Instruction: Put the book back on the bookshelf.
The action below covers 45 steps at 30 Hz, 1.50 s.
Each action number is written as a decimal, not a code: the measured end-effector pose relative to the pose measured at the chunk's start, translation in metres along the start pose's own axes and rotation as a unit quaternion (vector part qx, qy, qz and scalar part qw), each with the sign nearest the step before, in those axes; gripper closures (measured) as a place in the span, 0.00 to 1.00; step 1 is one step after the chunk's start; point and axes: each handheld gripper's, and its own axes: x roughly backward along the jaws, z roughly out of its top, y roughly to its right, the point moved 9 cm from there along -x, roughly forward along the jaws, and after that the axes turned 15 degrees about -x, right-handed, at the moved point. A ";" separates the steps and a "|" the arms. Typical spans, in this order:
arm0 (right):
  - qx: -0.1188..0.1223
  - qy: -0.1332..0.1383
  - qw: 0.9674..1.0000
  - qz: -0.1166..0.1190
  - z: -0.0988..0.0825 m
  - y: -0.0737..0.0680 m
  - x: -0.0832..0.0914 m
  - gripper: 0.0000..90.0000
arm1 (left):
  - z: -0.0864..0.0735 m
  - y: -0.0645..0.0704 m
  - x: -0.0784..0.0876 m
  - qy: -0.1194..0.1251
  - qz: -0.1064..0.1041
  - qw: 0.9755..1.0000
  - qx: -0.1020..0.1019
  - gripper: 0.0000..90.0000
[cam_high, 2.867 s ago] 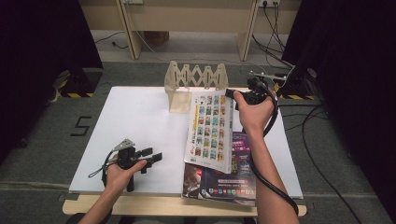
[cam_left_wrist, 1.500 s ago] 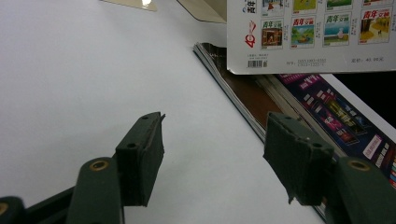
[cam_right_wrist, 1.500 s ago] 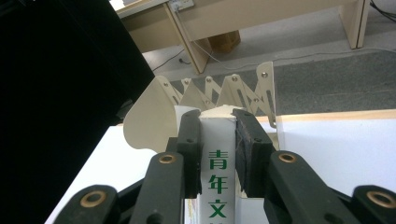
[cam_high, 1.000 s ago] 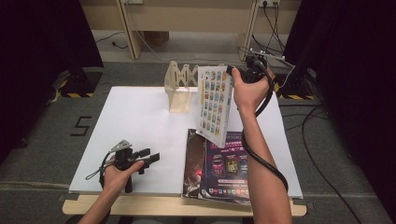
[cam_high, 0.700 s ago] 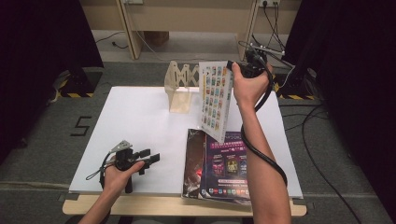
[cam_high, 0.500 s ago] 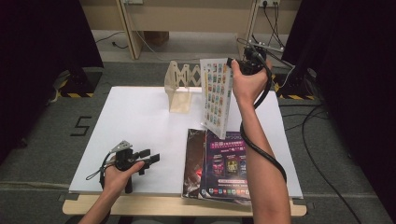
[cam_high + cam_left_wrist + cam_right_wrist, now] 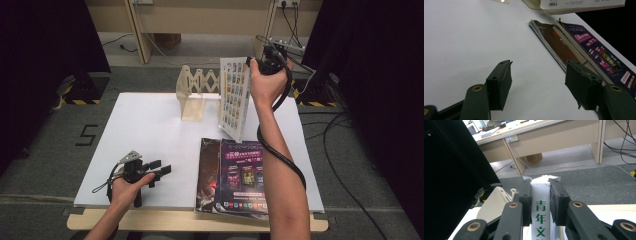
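Grey carpet surrounds a white table (image 7: 150, 125) at the centre of the high view, with pale wooden desks and trailing cables along the top of the frame and a yellow-and-black striped marker at the left edge. On the carpet left of the table, a dark "5" is marked.

At the upper middle of the table stands a wooden accordion book rack (image 7: 197, 90), upright and spread open. Just right of it, the right gripper (image 7: 267, 57) holds a magazine (image 7: 234, 102) upright in the air, above the table's upper right part, its cover a grid of small coloured pictures. In the right gripper view the two black jaws clamp the white spine (image 7: 541, 202) of that magazine from either side, and green Chinese characters "青年文" run down the spine between them; a corner of the rack (image 7: 495, 203) shows at the lower left.

At the lower right of the table lies a stack of magazines (image 7: 235, 175), the top one purple with small picture panels; its title is too small to read. The left gripper view shows the same stack (image 7: 579, 50) at the right, and the held magazine's bottom edge (image 7: 579, 5) with a barcode at the top.

The left gripper (image 7: 160, 170) rests at the lower left of the table in the person's hand, its jaws standing apart with nothing between them.
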 end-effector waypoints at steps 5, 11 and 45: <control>0.003 0.008 1.000 -0.002 0.001 -0.003 -0.005 0.83 | 0.000 0.000 0.000 0.000 0.000 1.000 0.001 0.41; -0.001 0.010 1.000 -0.001 0.003 -0.003 -0.008 0.83 | -0.001 0.000 -0.001 -0.003 0.000 1.000 0.000 0.41; 0.025 0.038 0.999 -0.002 0.005 -0.016 -0.035 0.83 | -0.002 -0.003 -0.002 -0.004 -0.001 1.000 0.002 0.41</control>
